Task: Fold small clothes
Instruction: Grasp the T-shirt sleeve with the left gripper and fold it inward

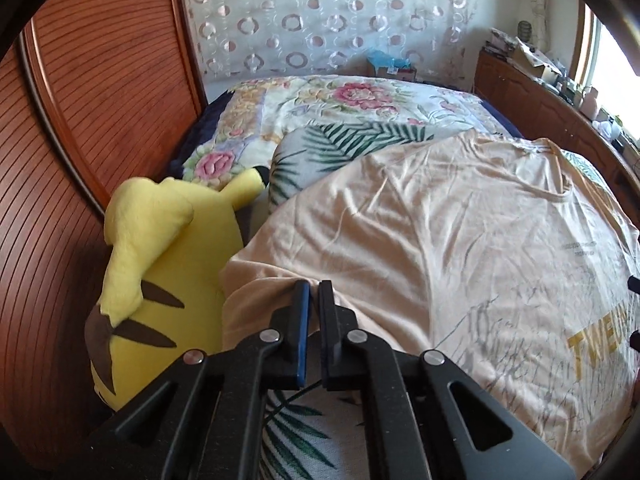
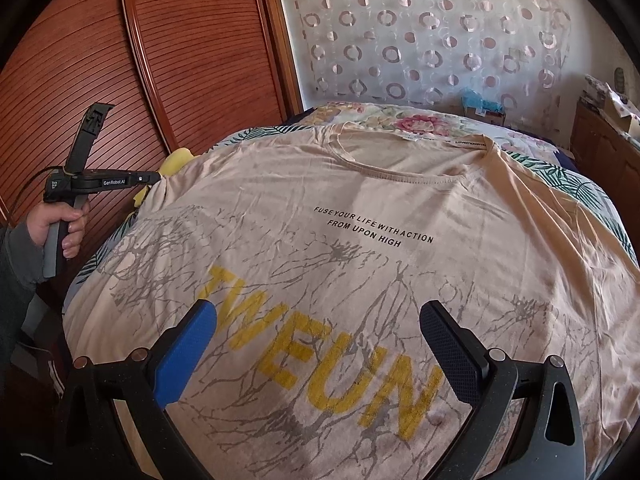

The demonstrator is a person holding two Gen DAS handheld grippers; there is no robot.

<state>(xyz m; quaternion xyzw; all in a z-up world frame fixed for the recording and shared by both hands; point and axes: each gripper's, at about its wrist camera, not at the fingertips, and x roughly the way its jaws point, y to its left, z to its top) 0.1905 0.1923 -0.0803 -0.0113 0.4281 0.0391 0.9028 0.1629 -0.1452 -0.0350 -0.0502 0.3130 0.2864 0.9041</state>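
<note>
A peach T-shirt (image 2: 400,208) with yellow letters and black print lies spread front-up on the bed. In the left wrist view my left gripper (image 1: 315,286) is shut, its two pads pinching the edge of the shirt's sleeve (image 1: 264,280) beside the plush toy. The right wrist view shows the same left gripper (image 2: 156,178) at the shirt's left sleeve, held by a hand (image 2: 60,224). My right gripper (image 2: 316,320) is open and hovers above the yellow letters on the lower chest, with nothing between its fingers.
A yellow plush toy (image 1: 160,260) lies against the shirt's left side, next to a slatted wooden wardrobe door (image 1: 80,120). A floral quilt (image 1: 340,100) covers the far bed. A leaf-print sheet (image 1: 340,140) lies under the shirt. A cluttered wooden cabinet (image 1: 540,96) stands at the right.
</note>
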